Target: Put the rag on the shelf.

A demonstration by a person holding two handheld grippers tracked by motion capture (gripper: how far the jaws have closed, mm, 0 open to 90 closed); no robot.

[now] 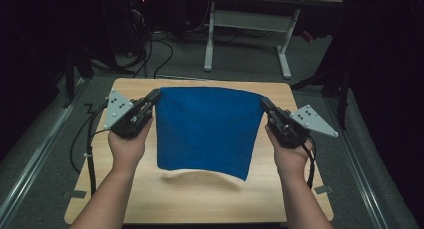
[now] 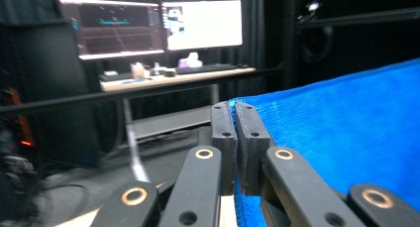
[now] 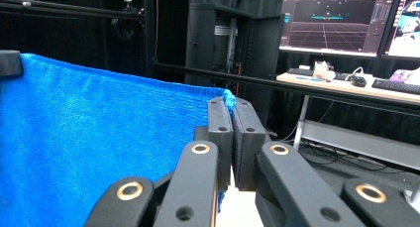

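A blue cloth (image 1: 205, 129) hangs stretched between both grippers above the wooden table (image 1: 200, 199). Its lower edge is lifted off the tabletop and casts a shadow. My left gripper (image 1: 154, 96) is shut on the cloth's upper left corner. In the left gripper view the black jaws (image 2: 235, 108) pinch the blue cloth's edge (image 2: 341, 133). My right gripper (image 1: 263, 103) is shut on the upper right corner. In the right gripper view the right gripper (image 3: 231, 104) clamps the corner of the cloth (image 3: 89, 138), which spreads away to the left.
A white-legged desk (image 1: 250, 24) stands beyond the table, with cables on the floor. Monitors (image 2: 198, 24) and a keyboard sit on that desk. Metal rails run along both sides of the table.
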